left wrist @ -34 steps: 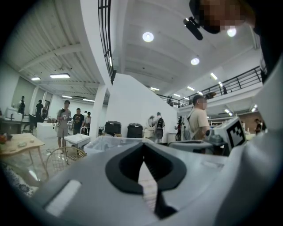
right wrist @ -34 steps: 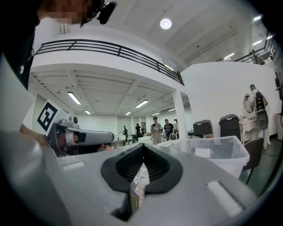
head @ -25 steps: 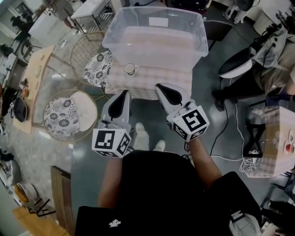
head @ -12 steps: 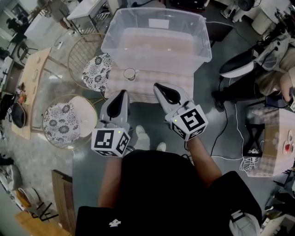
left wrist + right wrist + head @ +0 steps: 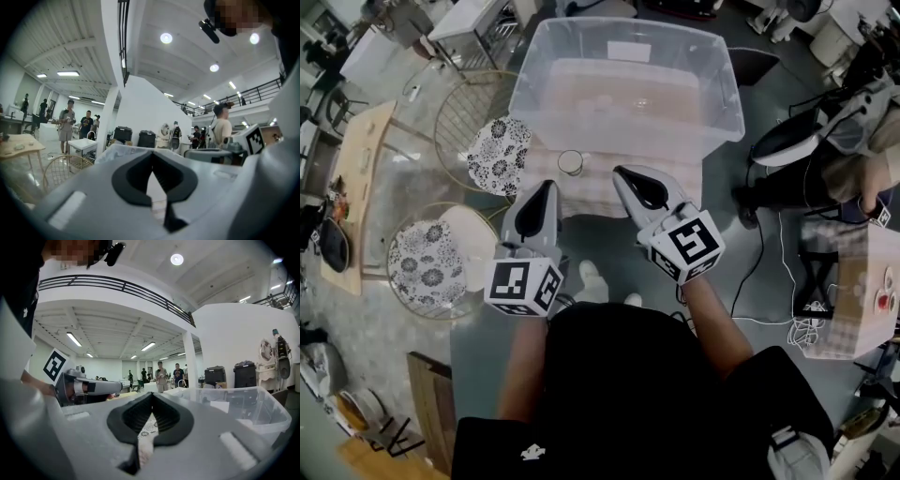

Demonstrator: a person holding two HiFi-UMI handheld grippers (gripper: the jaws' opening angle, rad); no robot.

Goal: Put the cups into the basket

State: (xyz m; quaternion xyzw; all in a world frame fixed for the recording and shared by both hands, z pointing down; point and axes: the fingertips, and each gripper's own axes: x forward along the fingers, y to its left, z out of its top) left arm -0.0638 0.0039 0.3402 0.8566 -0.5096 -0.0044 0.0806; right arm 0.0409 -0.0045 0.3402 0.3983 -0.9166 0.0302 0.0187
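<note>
So, at the far left of the head view a pale wooden table [image 5: 367, 169] could be seen, and beside it two round wire chairs with flowery cushions, one nearer [image 5: 431, 262] and one further back [image 5: 500, 155], the back one parked right against the left edge of the checked table [image 5: 591, 192]. The left gripper [image 5: 544, 190] was held level just short of that table's near edge, with its marker cube [image 5: 523, 286] turned up toward the camera. In the left gripper view its jaws were seen pinched together at the tips with nothing caught between them. The cup [image 5: 570, 162] was stood upright on the checked cloth, toward the table's left side, just in front of the near wall of the basket [image 5: 727, 94] and outside it, a bit ahead of the left gripper and not touched by it. The basket, a big clear plastic tub, was set on the far part of the same table. What was inside it couldn't really be made out. The right gripper [image 5: 623, 176] was held over the table's near edge, jaws closed up tight and empty too, its marker cube [image 5: 686, 246] tilted. Off to the right a black office chair [image 5: 787, 139] and a small checked side table [image 5: 853, 281] were visible
</note>
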